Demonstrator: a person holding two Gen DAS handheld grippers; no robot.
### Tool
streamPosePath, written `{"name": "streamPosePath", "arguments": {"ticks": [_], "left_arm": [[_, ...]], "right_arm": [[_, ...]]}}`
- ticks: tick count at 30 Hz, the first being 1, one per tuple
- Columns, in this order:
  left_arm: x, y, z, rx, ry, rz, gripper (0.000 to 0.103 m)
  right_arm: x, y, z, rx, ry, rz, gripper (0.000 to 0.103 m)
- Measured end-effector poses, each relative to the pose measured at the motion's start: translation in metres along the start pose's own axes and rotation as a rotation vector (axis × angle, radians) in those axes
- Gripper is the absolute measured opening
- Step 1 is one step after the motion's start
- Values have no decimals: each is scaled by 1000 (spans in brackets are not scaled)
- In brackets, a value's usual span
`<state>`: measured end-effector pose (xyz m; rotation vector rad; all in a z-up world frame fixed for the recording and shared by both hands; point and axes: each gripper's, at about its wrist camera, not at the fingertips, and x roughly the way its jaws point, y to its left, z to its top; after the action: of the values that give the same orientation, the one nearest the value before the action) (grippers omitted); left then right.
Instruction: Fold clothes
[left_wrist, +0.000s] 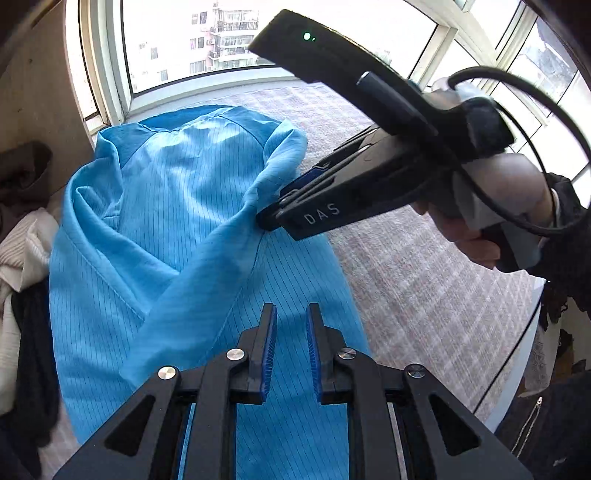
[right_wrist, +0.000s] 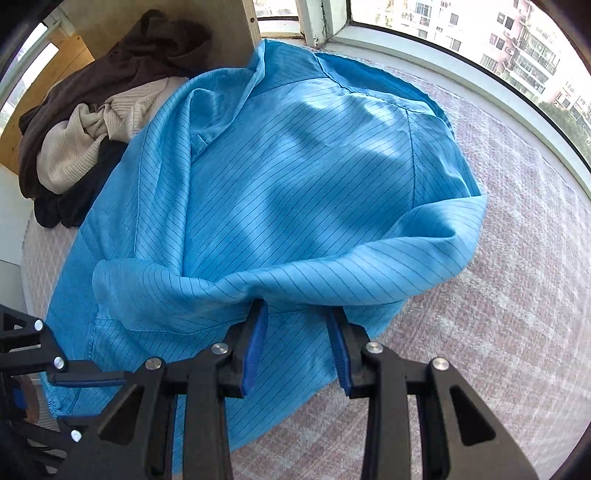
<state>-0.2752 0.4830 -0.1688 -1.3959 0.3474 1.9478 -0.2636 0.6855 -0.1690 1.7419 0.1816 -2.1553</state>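
Plainly, "DAS" marks the right gripper (left_wrist: 264, 221) — pinching blue garment (left_wrist: 177, 221).

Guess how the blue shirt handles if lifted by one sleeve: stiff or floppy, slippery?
Likely floppy: the blue shirt drapes in soft folds where the right gripper meets its sleeve. Probably light; the fabric looks thin. Possibly slippery, given its smooth sheen.
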Motion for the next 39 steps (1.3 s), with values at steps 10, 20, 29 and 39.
{"name": "streamPosePath", "arguments": {"ticks": [10,20,29,39], "left_arm": [[37,42,-6,-113,74,31,14],[36,40,-16,-95,67,23,13],[42,53,-13,-105,58,-11,13],[-6,78,-16,-180,-11,-19,14]], "right_arm": [[-53,-76,29,90,-155,107,33],[21,-77,48,64,-83,80,33],[-17,-91,60,92,-163,38,33],[56,-11,62,-150,6,-76,33]]}}
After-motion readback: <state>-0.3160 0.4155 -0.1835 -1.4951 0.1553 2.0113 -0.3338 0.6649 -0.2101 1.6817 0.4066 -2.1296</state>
